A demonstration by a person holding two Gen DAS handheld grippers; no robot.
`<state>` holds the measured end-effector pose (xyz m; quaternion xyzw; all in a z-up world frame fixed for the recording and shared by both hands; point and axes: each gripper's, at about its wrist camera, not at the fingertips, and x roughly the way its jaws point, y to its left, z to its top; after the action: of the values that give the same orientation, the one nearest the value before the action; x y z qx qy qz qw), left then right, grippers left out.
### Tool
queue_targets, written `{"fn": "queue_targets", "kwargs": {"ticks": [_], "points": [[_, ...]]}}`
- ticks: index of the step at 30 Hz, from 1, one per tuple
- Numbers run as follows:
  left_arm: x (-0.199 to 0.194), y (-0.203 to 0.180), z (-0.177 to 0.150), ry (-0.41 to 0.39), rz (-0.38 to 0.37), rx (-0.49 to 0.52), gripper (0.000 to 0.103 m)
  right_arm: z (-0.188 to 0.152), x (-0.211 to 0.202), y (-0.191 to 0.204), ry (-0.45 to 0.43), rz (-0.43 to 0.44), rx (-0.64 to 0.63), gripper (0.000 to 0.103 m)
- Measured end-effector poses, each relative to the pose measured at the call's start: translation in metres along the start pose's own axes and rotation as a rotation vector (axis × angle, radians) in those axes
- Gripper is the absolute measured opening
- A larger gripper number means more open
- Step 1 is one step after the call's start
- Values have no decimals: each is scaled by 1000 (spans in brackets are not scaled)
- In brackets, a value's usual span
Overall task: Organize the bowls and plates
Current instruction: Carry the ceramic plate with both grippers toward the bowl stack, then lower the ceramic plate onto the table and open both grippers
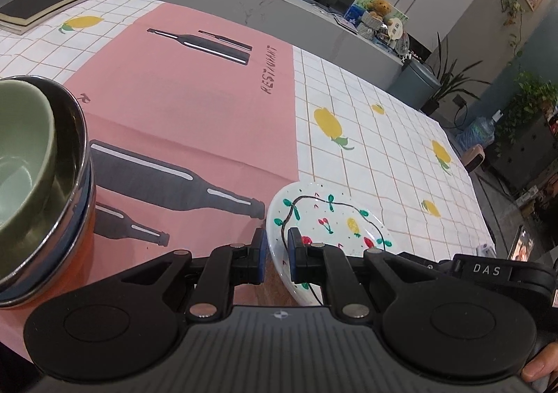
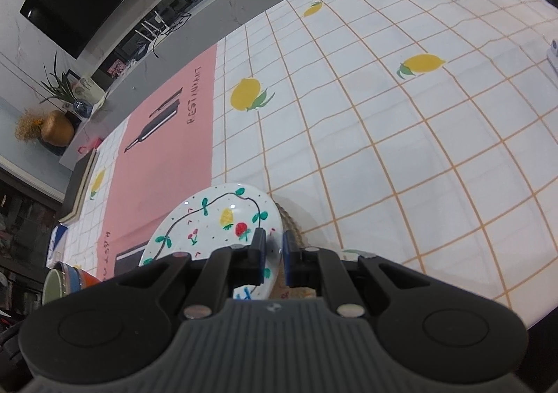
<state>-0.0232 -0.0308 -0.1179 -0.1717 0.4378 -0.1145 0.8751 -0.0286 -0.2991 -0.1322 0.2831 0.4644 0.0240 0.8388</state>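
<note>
A white plate (image 1: 331, 218) painted with fruit and a vine sits at the near edge of the table; it also shows in the right wrist view (image 2: 216, 222). My left gripper (image 1: 278, 255) is shut on the plate's left rim. My right gripper (image 2: 273, 258) is shut on its right rim. The plate looks slightly tilted, over a woven mat (image 2: 291, 229). A stack of bowls (image 1: 38, 183), green inside steel inside orange, stands to the left; it also shows in the right wrist view (image 2: 66, 279).
The table has a white checked lemon cloth (image 2: 383, 113) and a pink placemat (image 1: 181, 106) with printed bottles. Books (image 1: 42, 2) lie at the far left corner. A grey counter (image 1: 244, 2) with clutter runs behind the table.
</note>
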Motion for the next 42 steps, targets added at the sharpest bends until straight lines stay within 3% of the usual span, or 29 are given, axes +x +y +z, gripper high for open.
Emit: {"fn": "queue_targets", "kwargs": {"ticks": [19, 26, 30, 35, 38, 42], "points": [[6, 8, -11, 43, 21, -3, 13, -9, -2, 18, -13, -70, -144, 8], [7, 9, -13, 44, 15, -4, 13, -12, -3, 25, -20, -134, -215, 9], [7, 13, -11, 44, 9, -32, 13, -11, -2, 17, -5, -116, -178, 9], [3, 12, -11, 15, 45, -29, 19, -10, -4, 10, 4, -101, -135, 14], [4, 15, -12, 27, 46, -45, 33, -12, -2, 5, 32, -73, -90, 32], [9, 21, -15, 72, 9, -95, 39, -15, 2, -4, 71, -44, -18, 32]]}}
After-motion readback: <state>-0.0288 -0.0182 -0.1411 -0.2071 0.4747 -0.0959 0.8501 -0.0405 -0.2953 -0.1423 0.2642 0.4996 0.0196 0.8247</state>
